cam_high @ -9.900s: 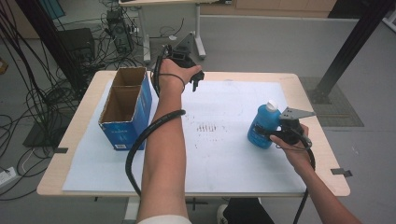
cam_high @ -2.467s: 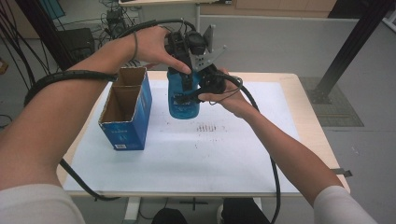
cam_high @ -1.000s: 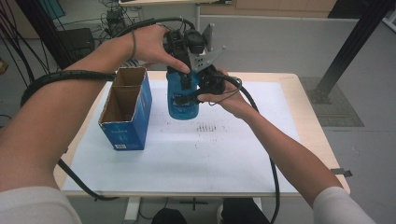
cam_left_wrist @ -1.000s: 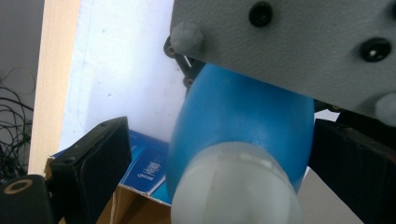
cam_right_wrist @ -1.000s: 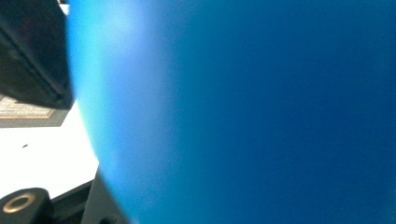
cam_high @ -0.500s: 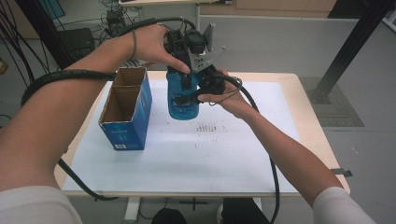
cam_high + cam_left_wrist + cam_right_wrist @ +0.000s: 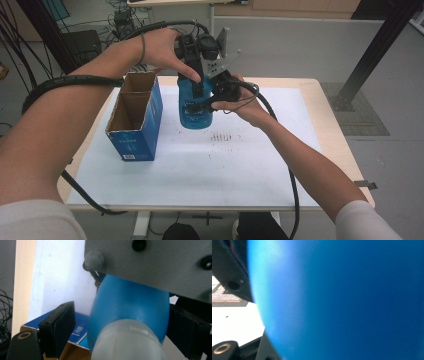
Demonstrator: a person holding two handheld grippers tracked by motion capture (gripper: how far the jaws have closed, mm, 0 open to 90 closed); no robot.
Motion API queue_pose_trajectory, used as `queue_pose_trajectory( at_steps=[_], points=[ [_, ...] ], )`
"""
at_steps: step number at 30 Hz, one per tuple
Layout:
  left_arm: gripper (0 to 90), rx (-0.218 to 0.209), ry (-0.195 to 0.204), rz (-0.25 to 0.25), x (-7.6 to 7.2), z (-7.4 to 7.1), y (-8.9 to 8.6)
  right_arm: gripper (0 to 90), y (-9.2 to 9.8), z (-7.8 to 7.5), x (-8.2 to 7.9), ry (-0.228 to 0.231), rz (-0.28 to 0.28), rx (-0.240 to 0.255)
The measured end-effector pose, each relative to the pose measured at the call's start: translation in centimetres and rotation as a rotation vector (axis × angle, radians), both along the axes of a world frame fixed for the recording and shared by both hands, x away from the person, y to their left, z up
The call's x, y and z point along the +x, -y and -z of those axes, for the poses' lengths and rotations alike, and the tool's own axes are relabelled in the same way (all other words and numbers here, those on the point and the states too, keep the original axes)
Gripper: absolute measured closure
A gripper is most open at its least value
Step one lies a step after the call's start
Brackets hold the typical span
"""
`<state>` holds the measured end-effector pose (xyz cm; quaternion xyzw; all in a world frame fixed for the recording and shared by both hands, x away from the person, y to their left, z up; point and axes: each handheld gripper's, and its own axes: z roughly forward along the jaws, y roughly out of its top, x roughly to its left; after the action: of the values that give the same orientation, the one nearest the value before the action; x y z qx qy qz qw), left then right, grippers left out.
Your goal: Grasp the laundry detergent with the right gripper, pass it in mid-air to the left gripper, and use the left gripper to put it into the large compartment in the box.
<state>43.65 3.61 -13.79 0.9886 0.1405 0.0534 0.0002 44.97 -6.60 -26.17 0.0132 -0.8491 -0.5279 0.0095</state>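
Your right gripper (image 7: 200,105) is clamped on the blue bottle (image 7: 192,107), held above the white sheet (image 7: 200,170) at twelve o'clock. Your left gripper (image 7: 197,75) has just been closing around its white cap (image 7: 127,340), pads not yet pressing. The open blue box (image 7: 135,120) stands at nine o'clock on the wooden table (image 7: 335,130); grey floor (image 7: 300,45) and cables (image 7: 30,55) lie beyond.

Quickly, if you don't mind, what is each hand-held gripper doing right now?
Left hand-held gripper: open, jaws just closing around the blue bottle's white cap.
Right hand-held gripper: shut on the blue bottle.
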Motion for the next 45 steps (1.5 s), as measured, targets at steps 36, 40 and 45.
queue_pose_trajectory(
  at_steps=[36,40,45],
  points=[
    [37.1,0.018,-0.076,0.044,-0.17,0.5,-0.24,44.8,-0.22,0.32,-0.4,-0.023,-0.039,0.002],
    [37.1,0.023,-0.072,0.042,-0.2,0.46,-0.27,44.8,-0.35,0.3,-0.38,-0.024,-0.04,0.008],
    [37.1,0.021,-0.069,0.045,-0.22,0.51,-0.21,44.7,-0.27,0.32,-0.38,-0.023,-0.036,0.005]
  ],
)
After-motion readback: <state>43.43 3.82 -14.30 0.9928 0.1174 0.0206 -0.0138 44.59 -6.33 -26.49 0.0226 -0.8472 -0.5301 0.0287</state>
